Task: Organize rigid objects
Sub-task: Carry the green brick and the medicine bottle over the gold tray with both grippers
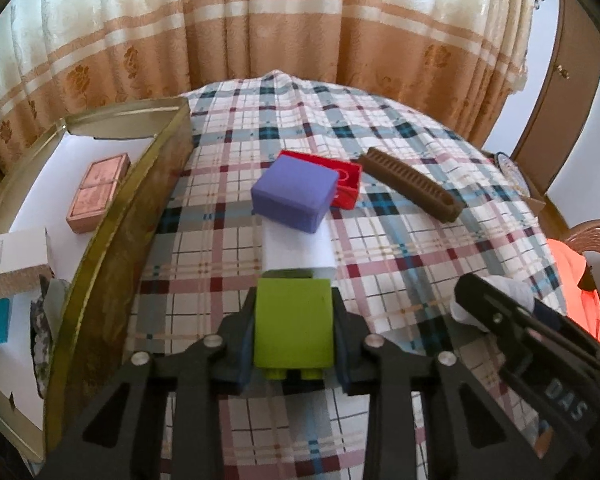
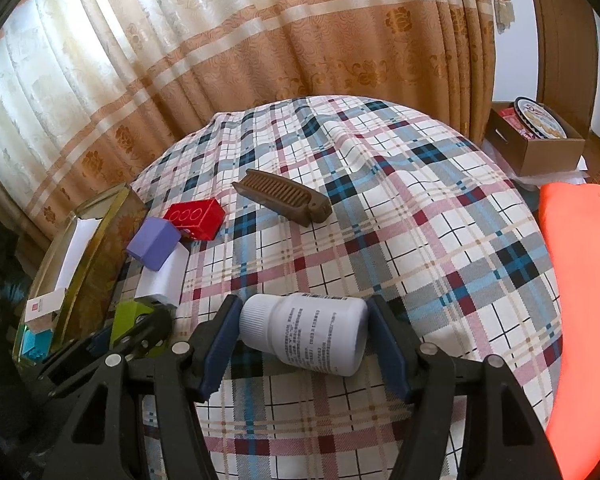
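Left wrist view first: we see the left claw clamped on a lime-green block, its pads pressed against both sides, low over the plaid tablecloth on the table. Using that green block as our landmark, a white box lies just beyond it, with a purple block resting on the box's far end. A red brick touches the purple block from behind, and a brown comb lies farther right. Left of the green block stands a gold tin tray holding a copper-coloured box. From the right wrist view, the right claw holds a white pill bottle lying sideways, cap toward the left pad, right of the green block.
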A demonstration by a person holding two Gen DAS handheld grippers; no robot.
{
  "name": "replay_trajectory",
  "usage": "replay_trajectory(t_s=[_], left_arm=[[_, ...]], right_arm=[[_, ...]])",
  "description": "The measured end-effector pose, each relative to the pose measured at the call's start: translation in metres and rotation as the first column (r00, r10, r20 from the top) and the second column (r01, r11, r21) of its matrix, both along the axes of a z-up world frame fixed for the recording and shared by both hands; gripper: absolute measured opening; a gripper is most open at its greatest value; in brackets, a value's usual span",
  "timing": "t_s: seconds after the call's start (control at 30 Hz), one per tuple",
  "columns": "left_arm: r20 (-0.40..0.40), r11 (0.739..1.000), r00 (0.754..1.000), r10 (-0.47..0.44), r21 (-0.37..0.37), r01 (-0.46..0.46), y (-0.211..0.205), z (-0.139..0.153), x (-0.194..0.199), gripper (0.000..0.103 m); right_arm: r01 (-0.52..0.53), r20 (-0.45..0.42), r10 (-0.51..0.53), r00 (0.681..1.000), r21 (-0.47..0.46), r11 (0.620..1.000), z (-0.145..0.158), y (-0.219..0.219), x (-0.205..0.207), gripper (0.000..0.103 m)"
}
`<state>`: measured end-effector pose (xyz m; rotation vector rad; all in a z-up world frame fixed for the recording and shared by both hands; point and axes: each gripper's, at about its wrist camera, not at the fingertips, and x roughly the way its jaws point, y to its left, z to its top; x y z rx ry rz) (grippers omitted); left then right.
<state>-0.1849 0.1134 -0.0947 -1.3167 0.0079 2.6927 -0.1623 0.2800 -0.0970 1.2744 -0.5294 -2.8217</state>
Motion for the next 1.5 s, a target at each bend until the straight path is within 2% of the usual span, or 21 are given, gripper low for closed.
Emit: replay_trajectory(t_s=[0.37,0.63,0.73,1.13,1.5], left_arm=[[-0.121,1.0,0.993,-0.013,0.013,0.015,-0.015,0.032,0.019,0.031],[-0.166,1.0,0.986,0.013,0.021,-0.01,-0.033,0.045,0.026,0.031],[-0.174,1.0,0.985,0.021,0.027,-0.016,-0.04,0.048,0.028,0.031],[-0.2,0.996,0.977,0.081,0.041,-0.074,-0.074,0.056,0.03,0.031],[-0.209,0.99,0.968,0.141,0.041,-0.135,-0.109,0.062,0.024,0.031]], right_arm=[[0.064,-0.018,-0.063,0.998,0.037,0.997,0.005,0.003,0.006,0.066],[0.129,-0.173,-0.105,0.979,0.137,0.982,0.03,-0.008,0.028,0.066],[0.136,-0.204,-0.107,0.973,0.136,0.981,0.035,-0.013,0.032,0.066],[0.071,-0.213,-0.038,0.976,0.152,0.986,0.04,-0.057,0.028,0.066],[-0.003,-0.252,0.039,0.967,0.143,0.99,0.064,-0.1,0.021,0.066]])
